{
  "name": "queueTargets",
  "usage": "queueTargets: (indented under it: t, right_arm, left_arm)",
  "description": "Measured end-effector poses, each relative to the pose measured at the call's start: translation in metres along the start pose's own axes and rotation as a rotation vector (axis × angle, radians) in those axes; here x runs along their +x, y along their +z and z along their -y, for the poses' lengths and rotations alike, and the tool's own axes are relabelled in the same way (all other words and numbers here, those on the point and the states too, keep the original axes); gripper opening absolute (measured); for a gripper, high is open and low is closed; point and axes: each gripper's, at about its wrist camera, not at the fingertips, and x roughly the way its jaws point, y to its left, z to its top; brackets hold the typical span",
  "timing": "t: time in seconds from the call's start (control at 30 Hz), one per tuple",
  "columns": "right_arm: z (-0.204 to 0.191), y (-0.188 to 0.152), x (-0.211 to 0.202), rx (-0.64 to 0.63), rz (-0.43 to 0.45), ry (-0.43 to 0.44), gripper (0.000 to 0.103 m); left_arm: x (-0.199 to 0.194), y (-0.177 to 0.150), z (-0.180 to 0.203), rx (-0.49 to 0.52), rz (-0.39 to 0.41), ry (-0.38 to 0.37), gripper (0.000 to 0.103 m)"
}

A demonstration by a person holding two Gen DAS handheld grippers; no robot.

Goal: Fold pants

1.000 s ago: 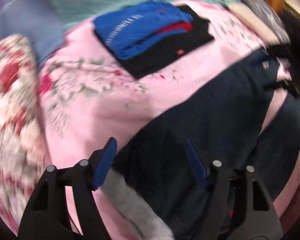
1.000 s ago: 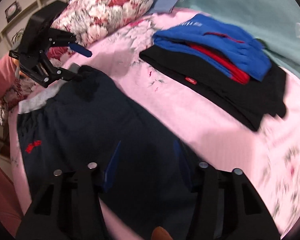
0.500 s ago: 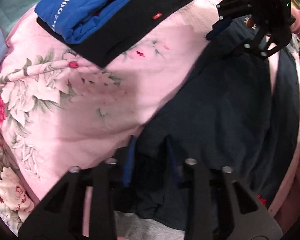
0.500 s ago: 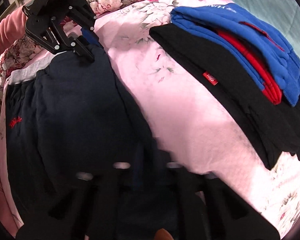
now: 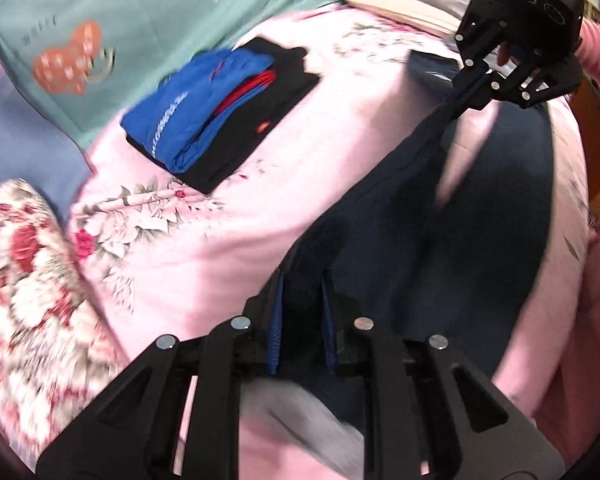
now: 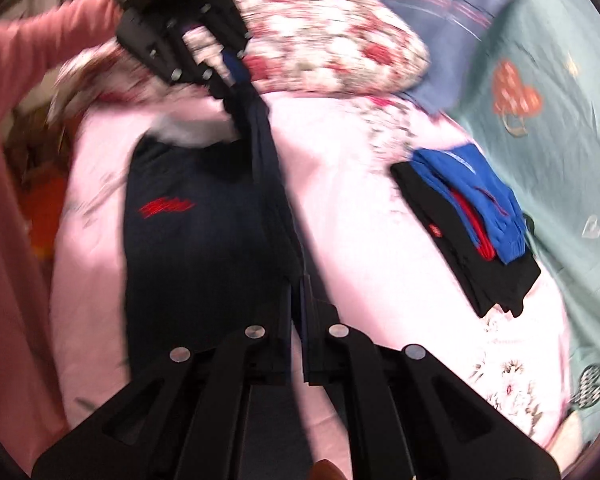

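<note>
Dark navy pants (image 5: 452, 236) with a red logo (image 6: 166, 206) and a grey waistband (image 6: 192, 132) lie on a pink floral bed cover (image 5: 228, 224). My left gripper (image 5: 302, 280) is shut on the pants' far edge near the waistband, lifting it. My right gripper (image 6: 299, 284) is shut on the same edge farther down the leg. The edge hangs taut between the two grippers, raised off the bed. In the left wrist view the right gripper (image 5: 460, 92) shows at top right; in the right wrist view the left gripper (image 6: 224, 80) shows at top left.
A stack of folded clothes, blue (image 5: 196, 108) and red on black (image 5: 268, 116), lies on the bed beyond the pants. A floral pillow (image 6: 332, 36) sits at the head end. A teal sheet (image 5: 148, 20) lies behind. A pink sleeve (image 6: 28, 52) holds the left gripper.
Both grippers went from open to shut on the pants' far edge, then rose, lifting that edge off the bed into a taut line.
</note>
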Motion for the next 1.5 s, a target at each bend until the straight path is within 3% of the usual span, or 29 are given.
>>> queueTargets:
  t: [0.13,0.2,0.37,0.53,0.63,0.7,0.73,0.77,0.8,0.83,0.87,1.03,1.1,1.17,1.27,1.33,1.43,1.5]
  right_arm:
    - [-0.061,-0.016,0.020,-0.045,-0.028,0.051,0.003]
    - [-0.084,-0.027,0.034,-0.064,-0.053,0.062,0.003]
    - [-0.098,-0.041,0.052,-0.021,-0.070,0.067,0.003]
    - [-0.103,-0.042,0.052,-0.008,-0.070,0.038,0.004]
    - [-0.114,-0.048,0.055,-0.017,-0.051,-0.011,0.010]
    - [-0.109,-0.049,0.048,0.008,-0.051,-0.028,0.024]
    - [-0.104,-0.051,0.042,0.042,-0.046,-0.014,0.031]
    - [-0.095,-0.053,0.034,0.095,-0.032,0.023,0.047]
    - [-0.080,-0.059,0.021,0.190,0.005,0.072,0.050]
    - [-0.071,-0.064,0.013,0.246,0.024,0.084,0.050]
    - [-0.060,-0.070,0.006,0.309,0.039,0.091,0.050]
    - [-0.008,-0.113,-0.031,0.574,0.086,-0.011,0.050]
    - [0.002,-0.129,-0.041,0.614,0.070,-0.075,0.050]
    - [0.012,-0.141,-0.048,0.604,0.015,-0.125,0.050]
    - [0.030,-0.151,-0.054,0.561,-0.073,-0.191,0.050]
    - [0.055,-0.155,-0.056,0.535,-0.125,-0.240,0.050]
    - [0.098,-0.164,-0.046,0.542,-0.167,-0.276,0.050]
    - [0.127,-0.174,-0.032,0.563,-0.193,-0.289,0.050]
  left_arm:
    - [-0.024,-0.035,0.058,0.048,-0.002,0.029,0.017]
    - [-0.016,-0.052,0.086,0.063,-0.023,0.041,0.017]
    - [0.006,-0.097,0.117,0.020,-0.072,0.040,0.017]
    - [0.015,-0.113,0.125,-0.013,-0.053,0.062,0.017]
    - [0.020,-0.114,0.126,-0.019,-0.040,0.079,0.021]
    - [0.022,-0.114,0.129,-0.011,-0.038,0.100,0.022]
    - [0.023,-0.112,0.130,-0.004,-0.041,0.112,0.023]
    - [0.020,-0.110,0.133,-0.004,-0.053,0.120,0.031]
    - [0.015,-0.108,0.132,-0.012,-0.059,0.110,0.060]
    - [0.008,-0.105,0.135,-0.022,-0.049,0.096,0.075]
    - [-0.004,-0.098,0.140,-0.021,-0.003,0.100,0.082]
    - [-0.038,-0.053,0.169,0.030,0.152,0.018,0.082]
    - [-0.031,-0.029,0.181,0.032,0.187,-0.009,0.082]
    - [-0.014,-0.006,0.187,0.016,0.196,-0.085,0.082]
    - [0.022,0.025,0.194,0.009,0.148,-0.208,0.080]
    - [0.048,0.040,0.199,0.008,0.101,-0.230,0.076]
    - [0.090,0.060,0.195,-0.064,-0.006,-0.314,0.066]
    - [0.114,0.068,0.192,-0.120,-0.074,-0.377,0.052]
